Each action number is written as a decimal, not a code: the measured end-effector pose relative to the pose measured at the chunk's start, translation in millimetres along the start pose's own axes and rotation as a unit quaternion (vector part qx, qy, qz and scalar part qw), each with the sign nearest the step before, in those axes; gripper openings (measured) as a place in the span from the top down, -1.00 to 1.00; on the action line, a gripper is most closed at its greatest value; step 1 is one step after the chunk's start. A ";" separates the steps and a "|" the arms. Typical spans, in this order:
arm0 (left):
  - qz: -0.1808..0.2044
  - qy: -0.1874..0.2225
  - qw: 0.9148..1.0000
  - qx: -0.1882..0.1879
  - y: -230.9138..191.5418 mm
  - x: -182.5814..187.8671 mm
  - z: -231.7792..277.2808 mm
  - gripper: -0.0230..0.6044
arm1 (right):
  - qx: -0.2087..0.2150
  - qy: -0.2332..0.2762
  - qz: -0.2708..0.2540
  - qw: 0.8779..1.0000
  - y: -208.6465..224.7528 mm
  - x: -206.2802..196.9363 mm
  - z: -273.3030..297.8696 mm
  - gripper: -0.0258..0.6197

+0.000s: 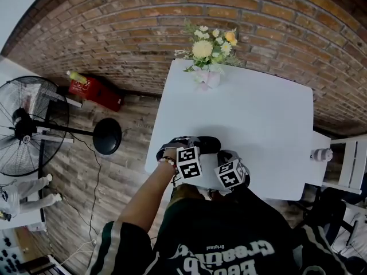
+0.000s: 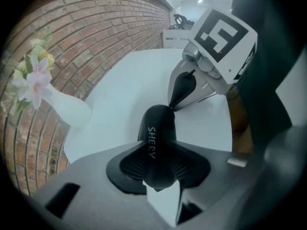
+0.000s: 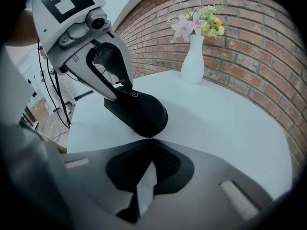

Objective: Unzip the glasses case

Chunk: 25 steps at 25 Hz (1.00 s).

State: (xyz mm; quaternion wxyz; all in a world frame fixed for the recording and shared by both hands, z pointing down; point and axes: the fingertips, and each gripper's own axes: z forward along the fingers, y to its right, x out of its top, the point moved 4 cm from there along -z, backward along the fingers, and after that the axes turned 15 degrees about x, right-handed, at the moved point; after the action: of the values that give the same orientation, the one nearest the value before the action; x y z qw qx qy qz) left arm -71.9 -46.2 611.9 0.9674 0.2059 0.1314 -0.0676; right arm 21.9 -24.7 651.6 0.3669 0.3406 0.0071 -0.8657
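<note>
A black glasses case point(image 1: 204, 144) marked SHERY lies near the front left edge of the white table point(image 1: 258, 113). My left gripper point(image 1: 192, 154) points steeply down and is shut on the case point(image 2: 154, 143), one pad on each long side. In the right gripper view the left gripper's fingers point(image 3: 112, 73) clamp the case point(image 3: 139, 111) at its far part. My right gripper point(image 3: 150, 139) is shut, its tips at the case's near rounded end, where a tiny metal zipper pull point(image 3: 149, 137) shows between them. The left gripper view shows the right gripper point(image 2: 171, 105) touching that end.
A white vase of flowers point(image 1: 205, 76) stands at the table's far edge, well away from the case. The table's near edge runs just below the grippers. On the floor to the left are a fan point(image 1: 28, 128) and a red object point(image 1: 94, 90); a white chair point(image 1: 350, 162) is at right.
</note>
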 end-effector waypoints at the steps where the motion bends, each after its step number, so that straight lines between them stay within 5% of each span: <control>1: 0.000 0.000 1.000 0.000 0.1 0.1 -0.2 0.59 | -0.002 0.000 0.000 1.000 2.8 0.2 -0.5 0.88; 18: -0.018 0.006 1.000 0.004 -0.9 -0.3 -0.4 0.60 | 0.006 0.002 -0.012 1.000 13.7 3.8 0.9 0.88; 25: -0.079 0.052 0.995 0.042 -2.0 0.1 -21.0 0.69 | 0.004 0.001 -0.001 1.000 16.2 1.7 -2.7 0.88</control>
State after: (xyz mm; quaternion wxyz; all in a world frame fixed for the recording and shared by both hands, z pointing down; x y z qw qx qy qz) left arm -77.0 -39.3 592.6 0.9414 0.2387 0.1941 -0.1382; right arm 32.9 -36.9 652.3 0.3649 0.3431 0.0046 -0.8655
